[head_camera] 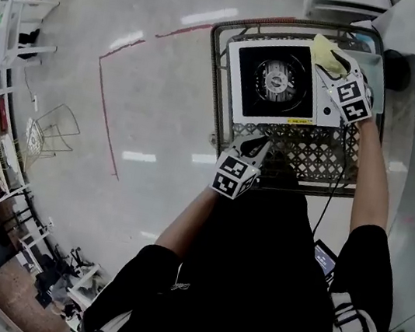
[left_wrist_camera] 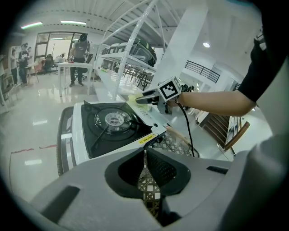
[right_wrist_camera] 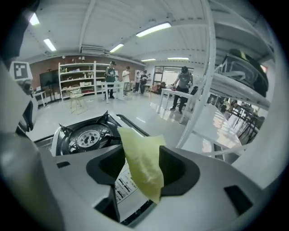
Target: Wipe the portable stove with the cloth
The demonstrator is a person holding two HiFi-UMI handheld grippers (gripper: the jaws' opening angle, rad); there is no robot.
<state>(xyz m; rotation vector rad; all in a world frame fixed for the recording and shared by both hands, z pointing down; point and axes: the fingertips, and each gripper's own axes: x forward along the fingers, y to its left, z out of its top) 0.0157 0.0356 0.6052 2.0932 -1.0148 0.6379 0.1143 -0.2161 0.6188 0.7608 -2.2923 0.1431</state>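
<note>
Stove, a white-bodied portable gas stove (head_camera: 276,82) with a square black top and a round burner, sits in the upper centre of the head view on a dark wire-mesh cart (head_camera: 312,151). Its left and upper edges lie close to the cart's rim. Below it a broad strip of mesh stays bare.

A thin pale-yellow cloth (right_wrist_camera: 142,162) hangs over the stove's white control panel at its upper right corner. The right gripper (right_wrist_camera: 142,151) is there, its jaws standing apart. The cloth droops between them and lies against the right-hand pad. Printed labels on the panel show through the gap on the other side.

The left gripper (left_wrist_camera: 145,153) hovers over the bare mesh just below the stove's lower edge, its jaws together at the tips with nothing between them.

Left of the cart spreads a glossy pale floor (head_camera: 152,73) marked with a red tape line (head_camera: 107,105), all open room. A white metal shelf frame (right_wrist_camera: 207,90) rises close on the stove's right.

In the head view the right gripper covers part of the control panel. The cart's upper right corner is hard to make out behind the cloth. A black cable (head_camera: 329,190) trails along the forearm.
</note>
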